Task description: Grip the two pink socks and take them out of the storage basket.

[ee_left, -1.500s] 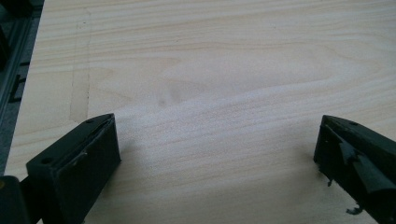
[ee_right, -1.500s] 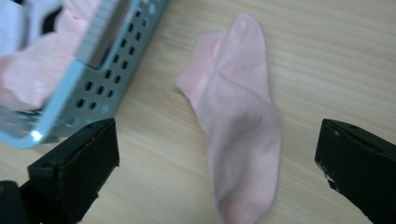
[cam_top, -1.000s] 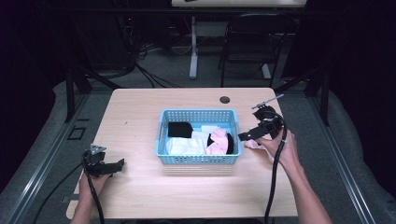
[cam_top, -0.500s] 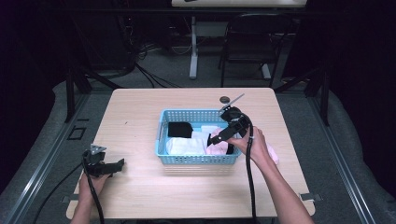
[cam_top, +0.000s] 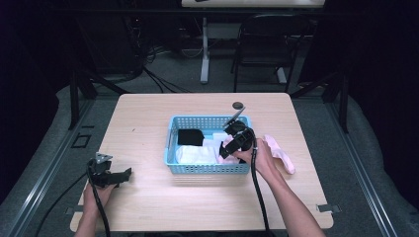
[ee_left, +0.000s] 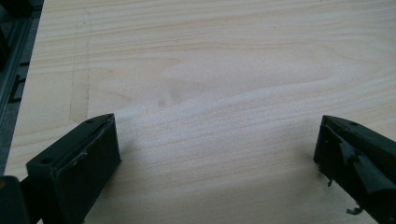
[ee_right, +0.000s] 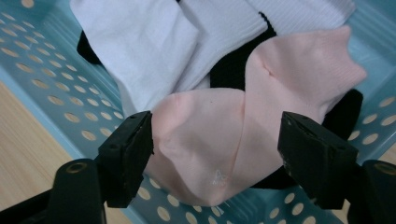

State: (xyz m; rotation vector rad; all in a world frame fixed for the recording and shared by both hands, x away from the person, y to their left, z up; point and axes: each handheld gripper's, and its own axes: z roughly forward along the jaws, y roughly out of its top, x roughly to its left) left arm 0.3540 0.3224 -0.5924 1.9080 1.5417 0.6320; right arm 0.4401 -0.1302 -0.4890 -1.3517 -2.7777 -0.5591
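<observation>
High view: blue perforated basket at frame centre on wooden table, holding white socks, a black sock and a pink sock. Second pink sock lying on table just right of basket, beside right hand. Right gripper dipping over basket's right end, pointing down-left into contents. Left gripper resting low at lower left of frame, well apart from basket.

Right gripper view: jaws wide apart, straddling folded pink sock at frame centre, nothing clamped yet; pink sock lying on black fabric, white socks at upper left, basket wall at left.

Left gripper view: jaws spread wide, holding nothing, bare table between them.

Step in hand, judged: reaching for pink sock in basket, probably to pair with the one outside. Next move calls for lowering slightly, closing on pink fabric alone, avoiding black sock underneath, then lifting clear of basket rim.
</observation>
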